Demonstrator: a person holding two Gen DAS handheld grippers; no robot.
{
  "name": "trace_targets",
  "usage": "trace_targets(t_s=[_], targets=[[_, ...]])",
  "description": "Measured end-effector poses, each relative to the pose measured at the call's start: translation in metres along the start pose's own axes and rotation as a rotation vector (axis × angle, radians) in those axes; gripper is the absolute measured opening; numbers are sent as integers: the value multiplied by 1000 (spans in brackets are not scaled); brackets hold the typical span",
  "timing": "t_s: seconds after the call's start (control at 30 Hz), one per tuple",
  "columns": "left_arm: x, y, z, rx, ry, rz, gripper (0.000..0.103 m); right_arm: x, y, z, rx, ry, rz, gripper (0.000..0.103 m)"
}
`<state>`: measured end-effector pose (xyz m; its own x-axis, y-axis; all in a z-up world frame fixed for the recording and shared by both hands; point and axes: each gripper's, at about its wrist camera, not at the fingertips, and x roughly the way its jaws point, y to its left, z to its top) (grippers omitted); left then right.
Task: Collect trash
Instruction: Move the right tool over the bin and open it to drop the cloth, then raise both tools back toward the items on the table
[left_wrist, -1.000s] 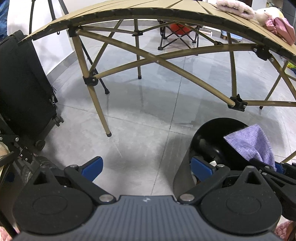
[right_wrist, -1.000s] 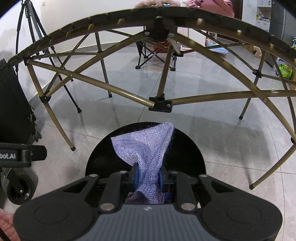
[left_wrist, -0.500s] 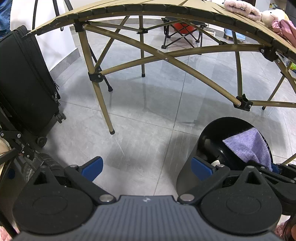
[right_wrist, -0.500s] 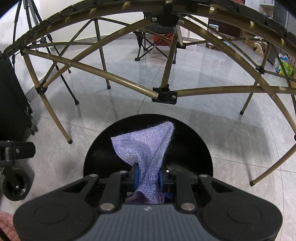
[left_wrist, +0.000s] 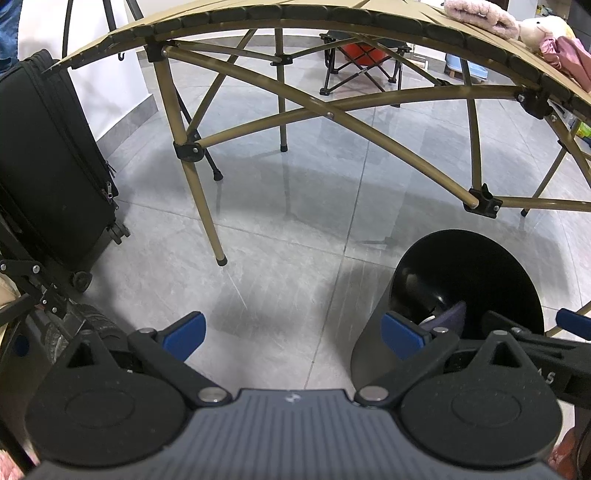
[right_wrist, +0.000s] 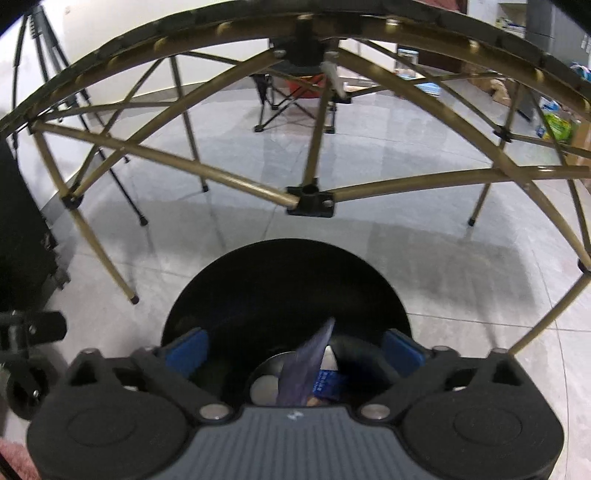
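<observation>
purple cloth (right_wrist: 308, 363), a crumpled woven strip, lies inside black bin (right_wrist: 288, 266); right gripper (right_wrist: 293, 350) just released it.

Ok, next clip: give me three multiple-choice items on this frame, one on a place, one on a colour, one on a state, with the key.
1. Where is the purple cloth?
A. on the folding table
B. inside the black bin
C. on the floor tiles

2. What colour are the pads on the gripper fingers?
A. red
B. green
C. blue

3. How does the right gripper stand?
A. open, nothing pressed between its pads
B. shut on the cloth
C. shut on the bin's rim

Key: 1 B, the cloth lies down inside the bin's dark walls. 2 C, blue pads show in both wrist views. 3 A, the jaws have just opened wide and the cloth hangs clear of both pads.
</observation>
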<state>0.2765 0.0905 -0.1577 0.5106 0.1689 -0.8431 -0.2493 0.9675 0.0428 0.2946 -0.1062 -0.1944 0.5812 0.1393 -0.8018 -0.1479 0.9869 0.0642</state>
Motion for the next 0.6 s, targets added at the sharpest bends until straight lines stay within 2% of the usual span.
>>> trace_targets(t_s=[0.2, 0.6], targets=[[-2, -2, -1, 3, -4, -5, 103, 5, -2, -2, -1, 32, 11, 103], [-7, -6, 0, 6, -17, -21, 103, -4, -3, -3, -16, 10, 3, 103]])
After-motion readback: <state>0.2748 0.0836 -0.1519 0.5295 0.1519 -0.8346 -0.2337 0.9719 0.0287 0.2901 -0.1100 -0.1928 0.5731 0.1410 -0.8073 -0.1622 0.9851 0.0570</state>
